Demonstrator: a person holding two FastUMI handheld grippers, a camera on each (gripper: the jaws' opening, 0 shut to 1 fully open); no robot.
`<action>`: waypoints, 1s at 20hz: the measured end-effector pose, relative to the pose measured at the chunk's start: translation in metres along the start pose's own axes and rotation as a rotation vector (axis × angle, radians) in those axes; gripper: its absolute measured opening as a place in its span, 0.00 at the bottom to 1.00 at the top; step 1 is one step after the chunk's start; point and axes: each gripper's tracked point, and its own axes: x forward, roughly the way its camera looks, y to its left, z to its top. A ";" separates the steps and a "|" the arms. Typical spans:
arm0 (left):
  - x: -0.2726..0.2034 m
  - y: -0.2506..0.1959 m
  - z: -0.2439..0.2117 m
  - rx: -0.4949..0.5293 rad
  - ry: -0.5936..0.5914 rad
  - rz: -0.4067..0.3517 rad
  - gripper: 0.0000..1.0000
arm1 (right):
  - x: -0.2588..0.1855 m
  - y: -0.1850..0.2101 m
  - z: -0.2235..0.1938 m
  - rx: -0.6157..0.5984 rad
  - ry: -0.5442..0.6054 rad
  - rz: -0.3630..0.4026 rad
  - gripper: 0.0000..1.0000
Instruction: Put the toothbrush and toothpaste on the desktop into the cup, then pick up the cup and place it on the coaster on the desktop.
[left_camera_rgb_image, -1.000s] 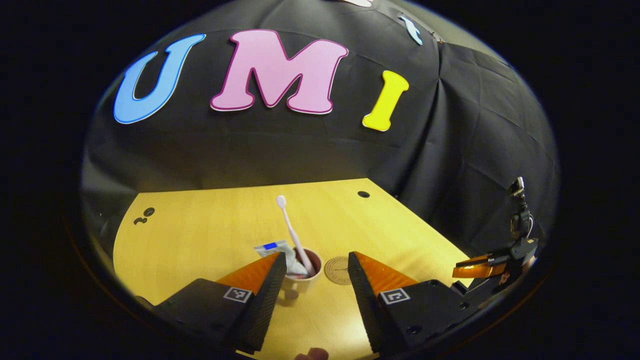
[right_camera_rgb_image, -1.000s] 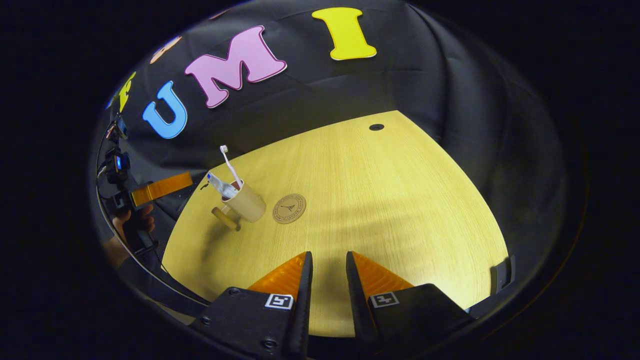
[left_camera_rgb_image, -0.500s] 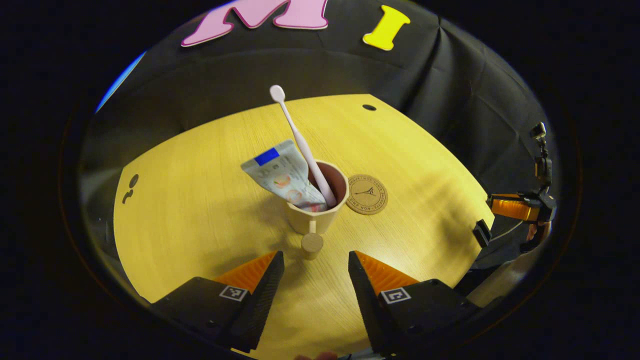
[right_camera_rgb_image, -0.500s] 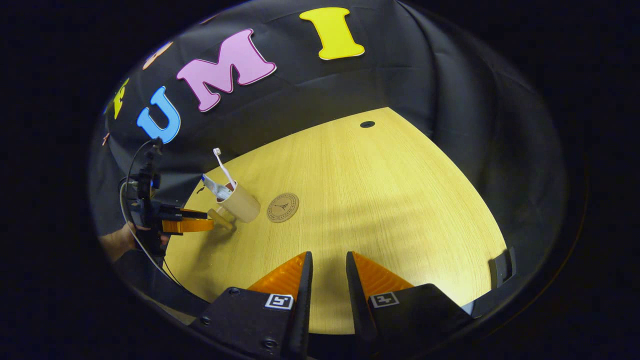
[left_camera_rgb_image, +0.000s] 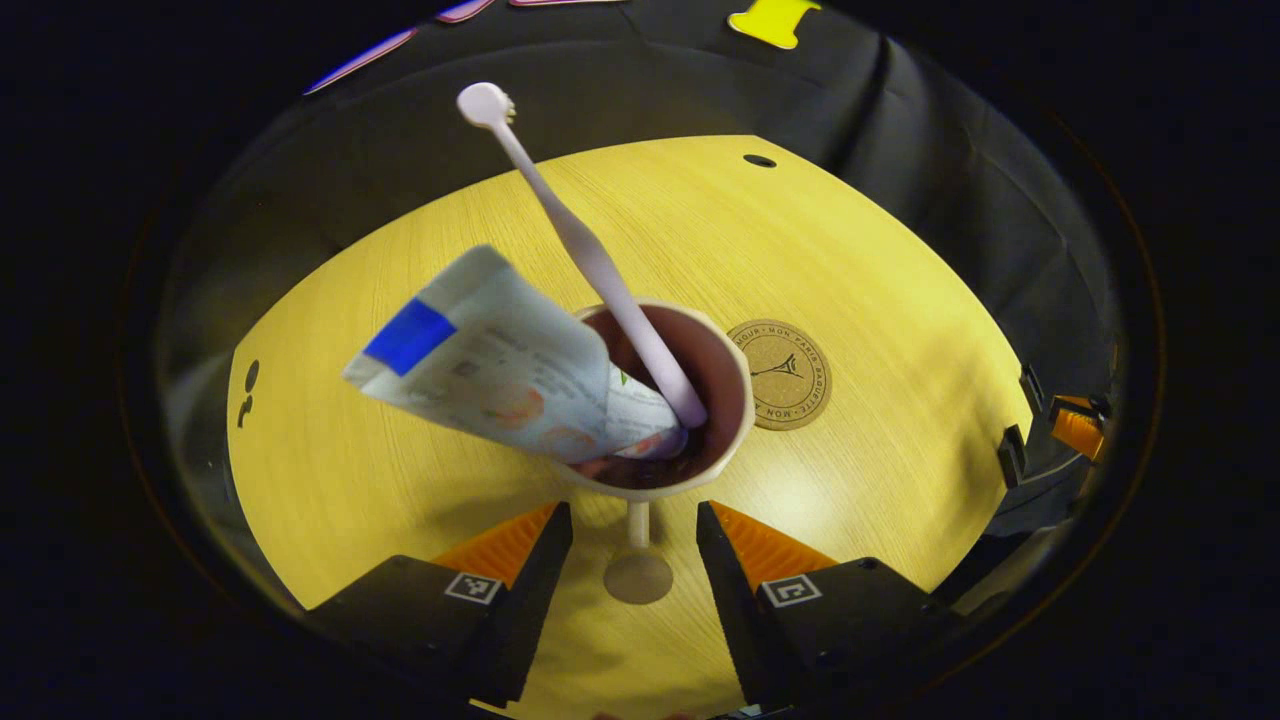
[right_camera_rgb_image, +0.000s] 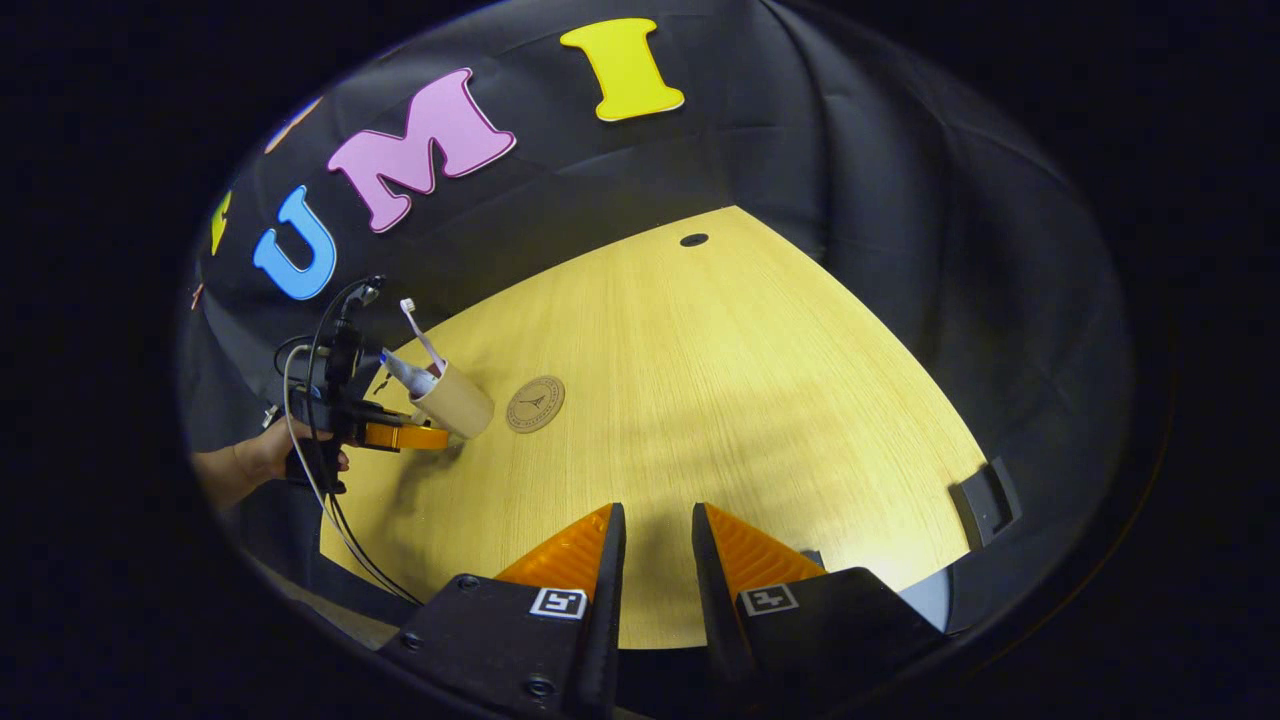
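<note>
A beige cup (left_camera_rgb_image: 735, 415) stands on the yellow wooden table (left_camera_rgb_image: 900, 300), close below my left gripper (left_camera_rgb_image: 632, 520). In the cup lean a white toothpaste tube (left_camera_rgb_image: 490, 365) and a pale toothbrush (left_camera_rgb_image: 580, 240), head up. The cup's peg handle (left_camera_rgb_image: 638, 578) lies between my open left fingers, untouched by either. A round cork coaster (left_camera_rgb_image: 780, 360) lies just right of the cup. In the right gripper view the cup (right_camera_rgb_image: 455, 405) and coaster (right_camera_rgb_image: 535, 403) are far left, with the left gripper (right_camera_rgb_image: 400, 437) at the cup. My right gripper (right_camera_rgb_image: 655, 515) hangs over the near table edge, fingers nearly together, holding nothing.
A hand (right_camera_rgb_image: 250, 465) holds the left gripper, with cables trailing below it. The table has a dark hole (left_camera_rgb_image: 759, 160) near its far edge and small holes (left_camera_rgb_image: 248, 380) at the left. A black clamp (right_camera_rgb_image: 985, 500) sits on the right edge.
My left gripper has dropped and moved in on the cup, so the peg handle now lies between its fingers. The right gripper has barely shifted.
</note>
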 end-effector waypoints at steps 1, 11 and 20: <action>0.002 -0.001 0.003 -0.008 0.007 0.004 0.78 | -0.001 -0.002 -0.001 0.008 -0.001 -0.004 0.41; 0.005 -0.004 0.004 -0.054 0.009 0.039 0.28 | -0.001 -0.003 -0.005 0.007 0.008 -0.001 0.41; -0.002 -0.063 0.042 0.030 -0.053 -0.030 0.27 | -0.003 -0.014 0.000 0.017 0.005 -0.006 0.41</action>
